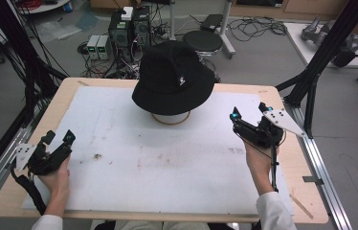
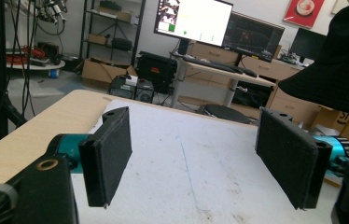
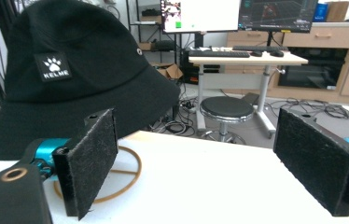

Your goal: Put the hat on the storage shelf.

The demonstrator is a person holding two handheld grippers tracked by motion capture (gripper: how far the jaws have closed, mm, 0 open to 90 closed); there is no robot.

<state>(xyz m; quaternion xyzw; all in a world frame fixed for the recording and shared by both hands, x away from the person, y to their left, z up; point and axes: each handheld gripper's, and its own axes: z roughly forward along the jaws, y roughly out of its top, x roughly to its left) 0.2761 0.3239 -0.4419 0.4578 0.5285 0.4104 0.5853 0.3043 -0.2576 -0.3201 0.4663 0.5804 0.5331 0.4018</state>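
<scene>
Overall: work on the hat looks unstarted; nothing is gripped by either tool.
Left tool (image 1: 58, 140): held low at the near left of the counter (image 1: 33, 143), jaws spread wide with bare white mat between them, well apart from the hat.
Hat (image 1: 173, 79): black bucket hat with a small paw patch, sitting upright on a round stand (image 1: 170, 119) at the far middle of the counter; brim untouched.
Right tool (image 1: 249, 111): near the right edge, jaws wide and empty, pointed toward the hat; in the right gripper view the brim lies beyond its left jaw, not between the two.
Done: as far as visible, nothing.
Left: judged, approach, closing on the hat, lifting it off the stand.
</scene>
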